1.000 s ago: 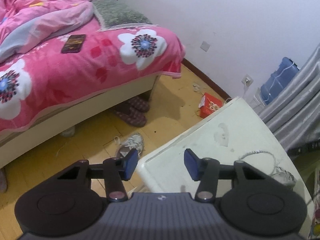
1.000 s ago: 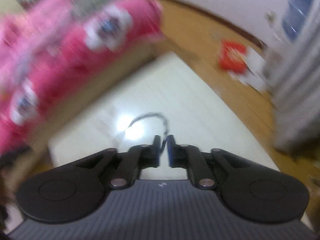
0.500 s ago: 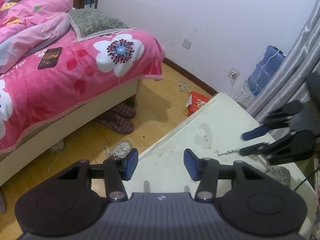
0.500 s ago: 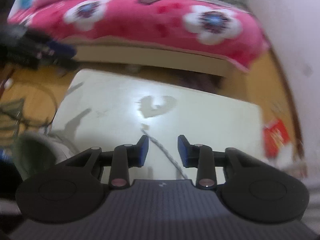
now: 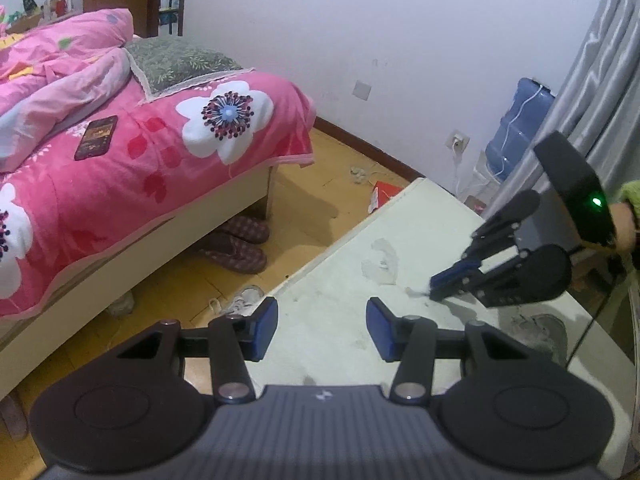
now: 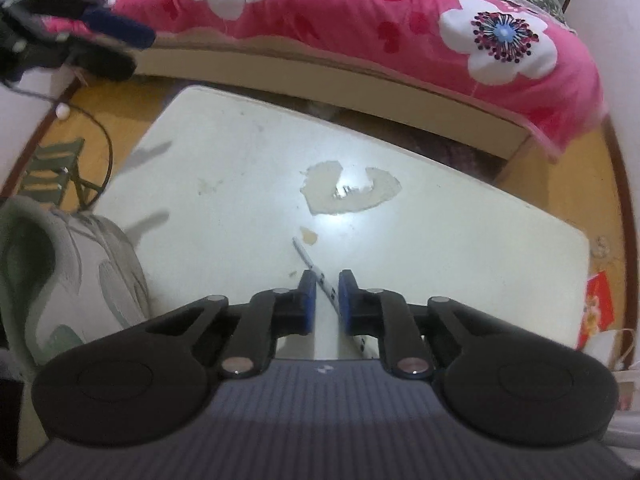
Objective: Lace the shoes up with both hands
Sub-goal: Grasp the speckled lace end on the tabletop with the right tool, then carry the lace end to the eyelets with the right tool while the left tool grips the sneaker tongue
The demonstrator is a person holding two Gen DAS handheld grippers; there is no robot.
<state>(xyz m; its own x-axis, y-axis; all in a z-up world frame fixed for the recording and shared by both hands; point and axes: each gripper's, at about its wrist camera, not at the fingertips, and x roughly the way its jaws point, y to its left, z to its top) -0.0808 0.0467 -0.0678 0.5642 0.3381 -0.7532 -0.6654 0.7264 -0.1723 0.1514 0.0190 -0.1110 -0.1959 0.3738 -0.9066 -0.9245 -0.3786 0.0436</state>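
**Over the pale counter, lace tip between my right pads**

Over the scuffed white counter (image 6: 440, 216), my right gripper (image 6: 328, 300) points steeply down, its blue rubber pads closing on the thin white shoelace (image 6: 310, 260). The lace runs as a stiff, speckled cord between the pads, its tip lying on the counter just beyond them, near a chipped patch where the smooth coating has peeled to a dull beige. I cannot tell whether the pads press it yet; a narrow gap shows between them.

To the left of that gripper, at the counter's near left edge, sits the shoe (image 6: 84, 276): a soft grey-white trainer with a padded collar and mesh-like upper.

My left gripper (image 5: 322, 330) hangs above the counter's near part, pads well apart with nothing between them. From its view, the right gripper (image 5: 438, 285) is at the right, tips down on the counter.

Beyond the counter stands a bed (image 5: 168, 152) under a fluffy pink blanket with large white flowers, a flat dark phone (image 5: 97, 137) lying on it. Checked slippers (image 5: 240, 246) rest on the yellow wooden floor (image 5: 328, 200) beneath.
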